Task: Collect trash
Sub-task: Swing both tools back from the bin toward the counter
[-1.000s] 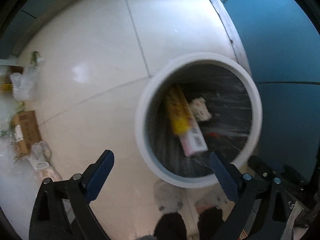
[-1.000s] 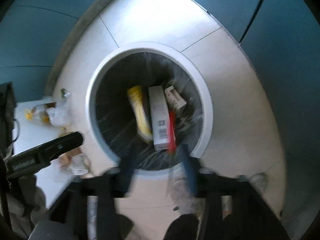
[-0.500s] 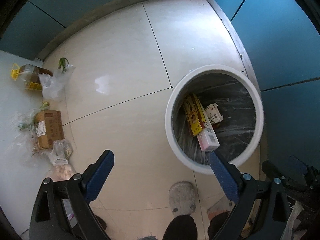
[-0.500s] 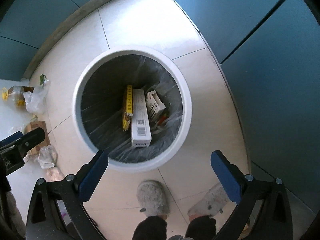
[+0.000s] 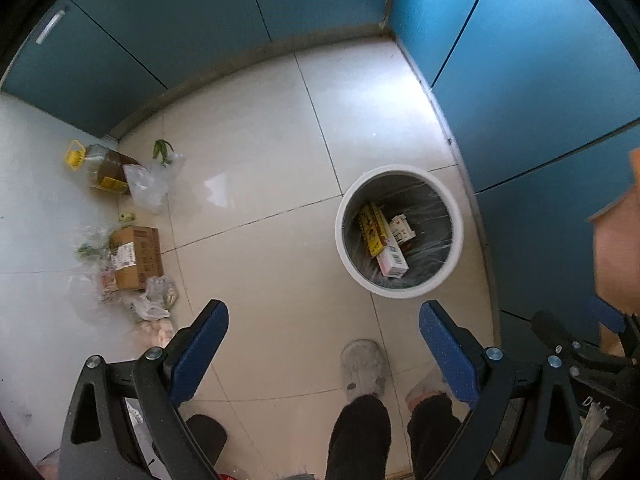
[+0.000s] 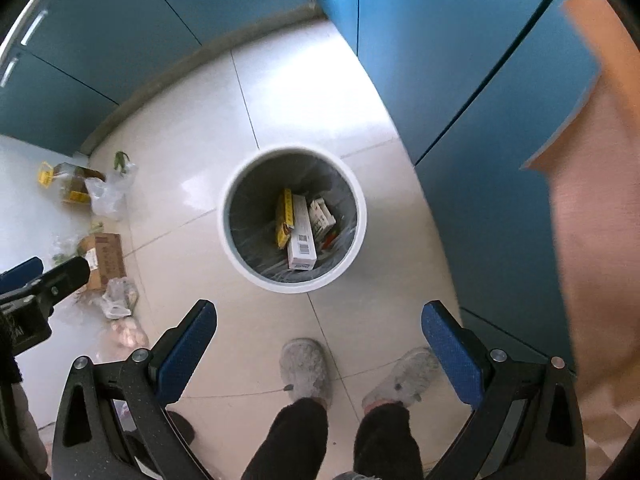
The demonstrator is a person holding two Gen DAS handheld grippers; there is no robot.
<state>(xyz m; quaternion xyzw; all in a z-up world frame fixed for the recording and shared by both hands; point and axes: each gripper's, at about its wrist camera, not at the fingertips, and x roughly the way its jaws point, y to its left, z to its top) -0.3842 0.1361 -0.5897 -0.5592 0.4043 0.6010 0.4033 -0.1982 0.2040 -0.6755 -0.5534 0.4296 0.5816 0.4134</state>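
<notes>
- Three boxes lie in my white bin (image 6: 240, 256): a yellow box (image 6: 285, 216), a long white box (image 6: 302, 236) and a small carton (image 6: 322, 216), all on its clear liner.
- My right gripper (image 6: 319, 354) hangs above the floor just short of the bin, jaws spread wide, nothing between them.
- My left gripper (image 5: 323, 354) points down too, jaws wide and bare.
- My slippers (image 6: 306, 372) stand on the tiles below the bin.
- Far left, near the cabinets, lie a cardboard box (image 5: 138, 258), plastic bags (image 5: 150, 184) and an oil bottle (image 5: 102, 168).
</notes>
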